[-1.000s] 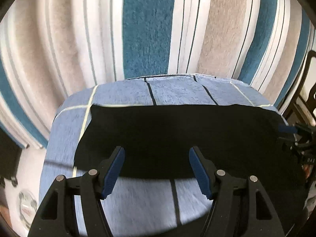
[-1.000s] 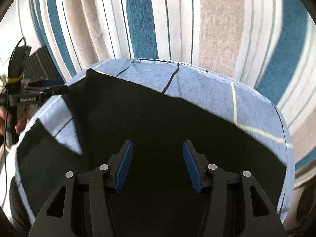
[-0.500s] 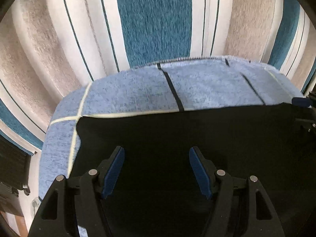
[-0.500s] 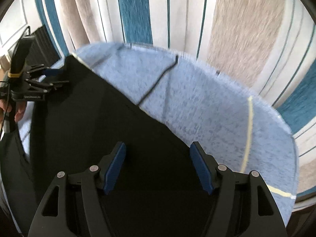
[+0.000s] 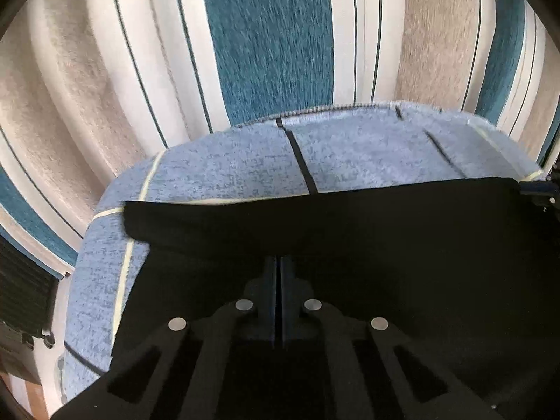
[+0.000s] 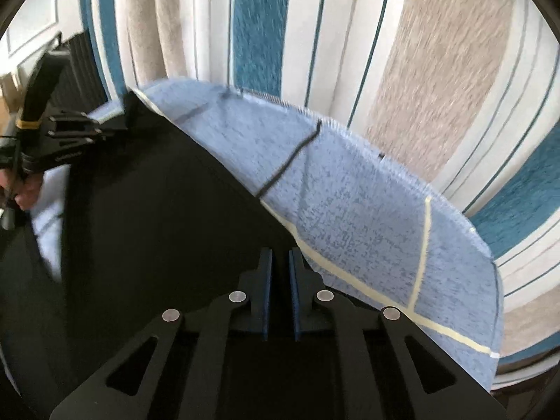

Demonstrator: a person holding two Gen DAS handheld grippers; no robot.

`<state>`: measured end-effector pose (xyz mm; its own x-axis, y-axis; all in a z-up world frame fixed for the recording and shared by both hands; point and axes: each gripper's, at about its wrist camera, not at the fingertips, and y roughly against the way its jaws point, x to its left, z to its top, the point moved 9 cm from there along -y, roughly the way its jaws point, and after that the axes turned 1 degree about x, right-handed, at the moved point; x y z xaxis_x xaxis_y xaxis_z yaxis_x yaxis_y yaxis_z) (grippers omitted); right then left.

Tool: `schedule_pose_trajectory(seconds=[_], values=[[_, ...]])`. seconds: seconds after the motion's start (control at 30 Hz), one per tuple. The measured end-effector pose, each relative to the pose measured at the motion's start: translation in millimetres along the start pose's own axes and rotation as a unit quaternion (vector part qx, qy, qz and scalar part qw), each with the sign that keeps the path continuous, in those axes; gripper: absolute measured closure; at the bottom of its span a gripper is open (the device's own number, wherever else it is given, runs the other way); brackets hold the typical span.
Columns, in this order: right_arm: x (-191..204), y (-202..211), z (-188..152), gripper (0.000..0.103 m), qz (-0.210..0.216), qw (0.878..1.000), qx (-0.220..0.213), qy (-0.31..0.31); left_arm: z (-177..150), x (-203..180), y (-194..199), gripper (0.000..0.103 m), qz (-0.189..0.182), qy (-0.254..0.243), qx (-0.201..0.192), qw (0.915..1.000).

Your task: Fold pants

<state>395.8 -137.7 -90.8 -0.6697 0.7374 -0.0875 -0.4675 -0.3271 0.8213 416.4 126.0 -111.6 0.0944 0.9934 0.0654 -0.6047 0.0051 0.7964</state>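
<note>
We pinch the soft, limp black pants (image 5: pixel 385 245) at their far edge, left gripper (image 5: pixel 279 266) clamped on cloth, right gripper (image 6: pixel 280 259) closing on it

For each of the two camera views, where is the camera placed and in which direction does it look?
Left wrist view: sits on the left gripper, looking forward and down at the black fabric pants on the light blue cloth with thin dark and pale lines; its jaws are shut on the pants.
Right wrist view: sits on the right gripper, looking down at the pants' edge; its jaws are closing, fabric between them. The left gripper and a hand show at far left.
Shared: pants, blue cloth, the striped teal, beige and white curtain.
</note>
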Motion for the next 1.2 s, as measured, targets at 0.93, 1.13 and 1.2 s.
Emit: schedule_pose_trajectory(seconds=[0.93, 1.13, 1.2], values=[[143, 132, -206, 0.083, 0.076, 0.976, -0.022, -0.203, -224, -4, 179, 0.099, -0.11, 0.171, 0.002, 0.9792], [119, 150, -227, 0.062, 0.075, 0.945, -0.053, -0.314, -200, -6, 194, 0.047, -0.095, 0.17, -0.028, 0.9805], [108, 154, -234, 0.061, 0.072, 0.931, -0.064, -0.352, -186, -15, 188, 0.046, -0.082, 0.151, -0.028, 0.9848]])
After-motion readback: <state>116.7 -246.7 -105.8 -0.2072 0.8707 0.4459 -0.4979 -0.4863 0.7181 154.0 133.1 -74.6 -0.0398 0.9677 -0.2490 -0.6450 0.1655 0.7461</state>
